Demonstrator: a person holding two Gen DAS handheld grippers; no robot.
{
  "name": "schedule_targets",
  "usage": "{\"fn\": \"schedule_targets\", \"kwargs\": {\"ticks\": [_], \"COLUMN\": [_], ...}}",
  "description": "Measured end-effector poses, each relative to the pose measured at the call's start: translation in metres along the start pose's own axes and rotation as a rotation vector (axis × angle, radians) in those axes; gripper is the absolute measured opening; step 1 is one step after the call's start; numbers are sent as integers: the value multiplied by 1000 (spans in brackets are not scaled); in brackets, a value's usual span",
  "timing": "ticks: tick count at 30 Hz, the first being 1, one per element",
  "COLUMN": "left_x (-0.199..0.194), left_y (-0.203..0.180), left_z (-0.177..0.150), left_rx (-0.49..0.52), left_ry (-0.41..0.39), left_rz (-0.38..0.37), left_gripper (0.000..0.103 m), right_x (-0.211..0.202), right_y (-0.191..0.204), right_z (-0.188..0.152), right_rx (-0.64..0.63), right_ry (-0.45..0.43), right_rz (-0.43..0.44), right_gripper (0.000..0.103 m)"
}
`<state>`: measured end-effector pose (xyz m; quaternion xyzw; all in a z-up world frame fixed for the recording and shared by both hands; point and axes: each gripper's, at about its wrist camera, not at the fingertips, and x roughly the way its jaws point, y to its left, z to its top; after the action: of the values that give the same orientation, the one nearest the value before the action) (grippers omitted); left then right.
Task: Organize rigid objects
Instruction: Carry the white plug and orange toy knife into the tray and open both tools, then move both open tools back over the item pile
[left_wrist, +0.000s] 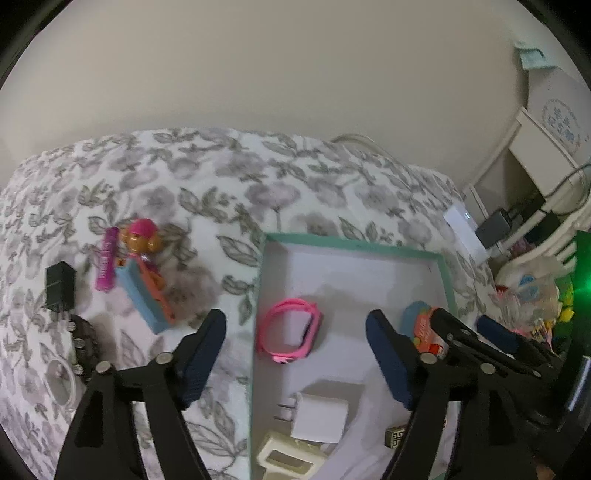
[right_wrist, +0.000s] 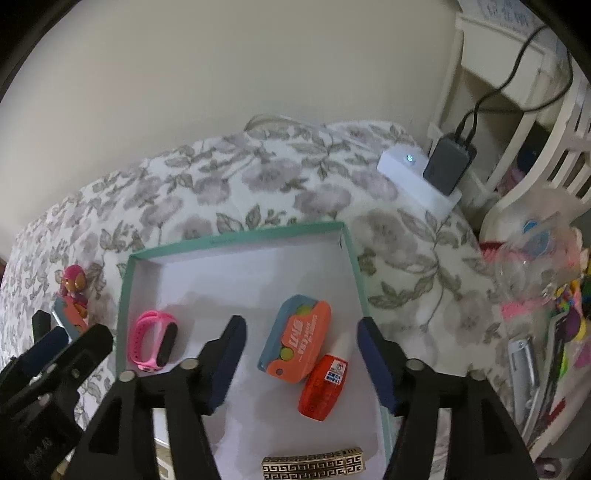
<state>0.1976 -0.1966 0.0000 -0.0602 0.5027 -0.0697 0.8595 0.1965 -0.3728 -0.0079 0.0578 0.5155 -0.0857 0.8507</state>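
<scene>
Box holds one watch, one orange case, one red bottle with its nozzle toward upper right; both tools spread, empty.

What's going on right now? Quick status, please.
Both tools open: left, right, holding nothing. Watch and charger already in box. Toy waits on bedspread.

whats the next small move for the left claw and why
Probably swing the left claw left toward the blue-orange toy on the floral cloth: both claws are open and empty, and that toy sits outside the teal box.
</scene>
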Motion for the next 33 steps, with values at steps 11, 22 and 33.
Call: {"fn": "schedule_targets", "kwargs": {"ticks": [11, 22, 33], "left_x": [-4, -15, -86], "left_y": [28, 73, 197], "left_z": [3, 11, 9], "left_rx": [-9, -125, -318], "left_ry": [-59, -63, -95], "left_rz": [119, 98, 194], "left_gripper": [103, 103, 103], "right_x": [-9, -17, -43], "right_y": [10, 23, 123], "right_z": [3, 5, 2], "right_rx": [-34, -61, -178], "right_ry": [-35, -57, -103], "right_rz": [-30, -21, 208], "right_gripper": [103, 103, 103]}}
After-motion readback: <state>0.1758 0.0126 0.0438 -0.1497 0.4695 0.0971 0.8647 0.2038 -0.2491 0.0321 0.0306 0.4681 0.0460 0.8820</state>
